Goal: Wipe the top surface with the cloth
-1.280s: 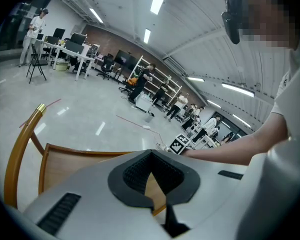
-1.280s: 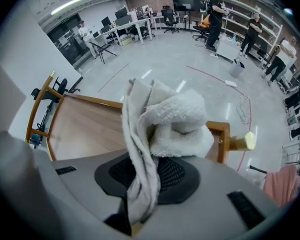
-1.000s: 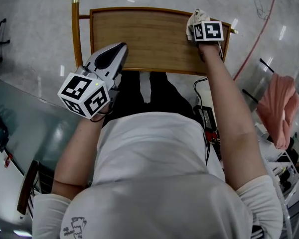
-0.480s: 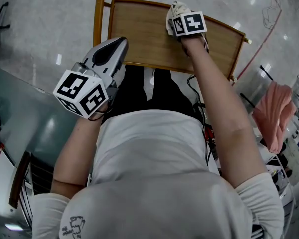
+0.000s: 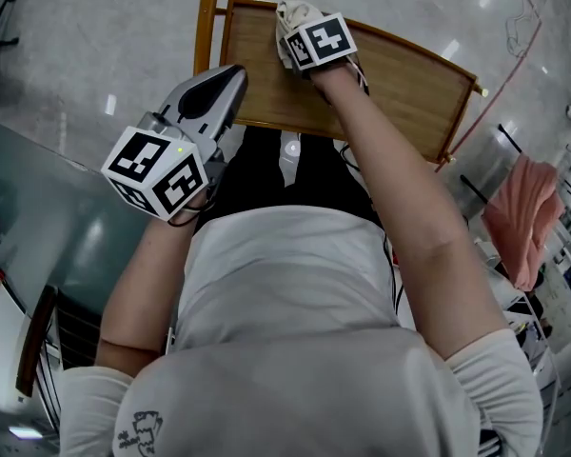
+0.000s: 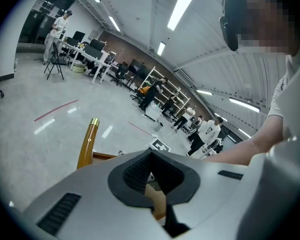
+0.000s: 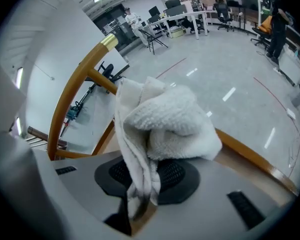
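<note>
Cloth (image 5: 295, 15), white terry, clenched in right gripper (image 5: 297, 38) jaws at far-left corner of wooden worktop (image 5: 400, 79); left gripper (image 5: 226, 82) jaws closed, empty, near edge; best pressed flat, strokes overlapping

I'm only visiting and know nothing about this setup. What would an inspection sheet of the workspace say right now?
Surface: brown wooden rectangular top with a raised rim, plain wood showing.
Job's things: white terry cloth, bunched at the top's far left corner.
Clutter: nothing seen on the top.
Grippers: right tool shut on the cloth; left tool shut, holding nothing, by the top's near left corner.
Cables: thin dark cable beside the right forearm.
Surroundings: pale glossy floor; pink fabric hanging at right; glass table at left.
</note>
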### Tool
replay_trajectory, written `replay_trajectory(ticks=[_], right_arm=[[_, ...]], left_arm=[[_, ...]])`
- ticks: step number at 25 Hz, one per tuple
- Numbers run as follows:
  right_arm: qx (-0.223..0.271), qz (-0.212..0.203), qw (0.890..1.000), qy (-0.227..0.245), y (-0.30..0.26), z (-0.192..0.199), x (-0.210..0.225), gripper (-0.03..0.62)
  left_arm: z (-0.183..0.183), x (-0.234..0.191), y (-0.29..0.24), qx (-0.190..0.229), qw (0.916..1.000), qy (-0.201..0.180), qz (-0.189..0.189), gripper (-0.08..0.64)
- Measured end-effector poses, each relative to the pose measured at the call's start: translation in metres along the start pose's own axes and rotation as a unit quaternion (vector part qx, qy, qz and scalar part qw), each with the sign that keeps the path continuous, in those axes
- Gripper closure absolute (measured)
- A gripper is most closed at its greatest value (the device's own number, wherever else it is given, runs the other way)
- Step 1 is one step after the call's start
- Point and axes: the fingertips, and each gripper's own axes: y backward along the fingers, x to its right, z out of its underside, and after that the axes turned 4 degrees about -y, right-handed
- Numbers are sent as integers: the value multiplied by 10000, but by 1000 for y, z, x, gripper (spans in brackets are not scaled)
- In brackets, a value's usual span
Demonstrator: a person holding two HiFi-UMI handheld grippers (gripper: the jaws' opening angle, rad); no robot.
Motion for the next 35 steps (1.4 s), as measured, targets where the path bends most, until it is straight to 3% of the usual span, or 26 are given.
replay_trajectory(ticks=[7,14,22,35], right_arm=[[-83,-211,9996,144,-17,17,-38,491],[-140,-250,9996,-65,-7,51,-25,491],[37,-19,9983,-582,34,98,42,491],[528,419,9844,-1623,134,198,188,491]], left_arm=[[6,-2,10,-23,10000,-17,25,552],[19,13,8,-189,9995,-219,134,554],[20,51,-35,-384,9974,-440,413,554],[38,160,-119,-857,9879,-853,976,552]])
